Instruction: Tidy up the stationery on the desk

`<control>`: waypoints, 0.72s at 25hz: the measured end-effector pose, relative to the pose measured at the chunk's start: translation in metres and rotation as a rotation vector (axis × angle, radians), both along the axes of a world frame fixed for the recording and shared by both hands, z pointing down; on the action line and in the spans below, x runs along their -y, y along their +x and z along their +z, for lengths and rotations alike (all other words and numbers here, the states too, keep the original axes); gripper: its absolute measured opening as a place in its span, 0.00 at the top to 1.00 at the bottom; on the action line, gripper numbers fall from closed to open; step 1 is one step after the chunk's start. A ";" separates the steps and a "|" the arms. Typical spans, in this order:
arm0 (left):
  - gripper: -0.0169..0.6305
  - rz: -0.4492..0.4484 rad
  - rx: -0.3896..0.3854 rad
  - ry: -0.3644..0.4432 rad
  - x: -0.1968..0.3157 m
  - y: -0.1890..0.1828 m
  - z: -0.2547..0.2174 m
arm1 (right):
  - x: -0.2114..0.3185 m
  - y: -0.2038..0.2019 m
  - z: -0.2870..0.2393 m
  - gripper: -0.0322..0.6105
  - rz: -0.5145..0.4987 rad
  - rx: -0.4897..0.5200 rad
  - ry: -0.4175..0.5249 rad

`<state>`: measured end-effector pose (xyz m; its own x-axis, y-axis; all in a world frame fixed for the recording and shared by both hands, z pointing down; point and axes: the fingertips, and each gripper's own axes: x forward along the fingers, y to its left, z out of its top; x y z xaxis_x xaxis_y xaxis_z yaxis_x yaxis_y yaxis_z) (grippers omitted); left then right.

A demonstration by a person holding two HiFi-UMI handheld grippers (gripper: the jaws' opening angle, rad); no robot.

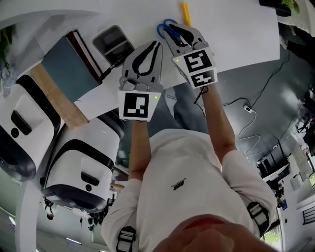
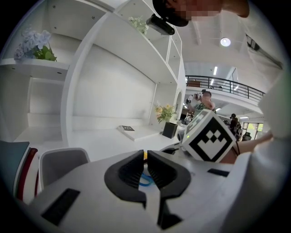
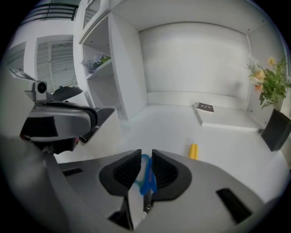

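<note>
Blue-handled scissors [image 1: 166,27] hang over the white desk [image 1: 236,34], pinched by my right gripper [image 1: 178,33]. In the right gripper view the blue handle [image 3: 146,175] sits between the two pads of that gripper [image 3: 146,164], with the steel blades running back under the jaws. My left gripper [image 1: 155,45] is just left of it, jaws together with nothing between them. In the left gripper view that gripper [image 2: 145,166] shows only a thin slit, and a bit of blue handle lies beyond it. A yellow marker [image 1: 186,13] lies on the desk past the scissors.
A grey open tray [image 1: 112,42] stands on the desk to the left, with a black pen [image 1: 110,66] and a teal notebook [image 1: 69,69] beside it. At the back of the desk are a flat book [image 3: 204,108] and a flower pot [image 3: 276,129]. White shelves [image 2: 41,68] rise behind.
</note>
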<state>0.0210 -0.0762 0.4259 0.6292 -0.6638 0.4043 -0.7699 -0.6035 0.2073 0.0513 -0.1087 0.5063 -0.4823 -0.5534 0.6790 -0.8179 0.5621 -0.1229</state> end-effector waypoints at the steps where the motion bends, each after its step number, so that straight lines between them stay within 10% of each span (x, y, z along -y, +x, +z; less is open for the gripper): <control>1: 0.97 0.000 0.004 -0.005 0.000 0.000 0.001 | 0.000 0.000 0.003 0.86 -0.006 -0.009 -0.007; 18: 0.97 -0.029 0.002 -0.038 0.002 -0.003 0.007 | 0.005 -0.004 0.038 0.85 -0.065 -0.130 -0.109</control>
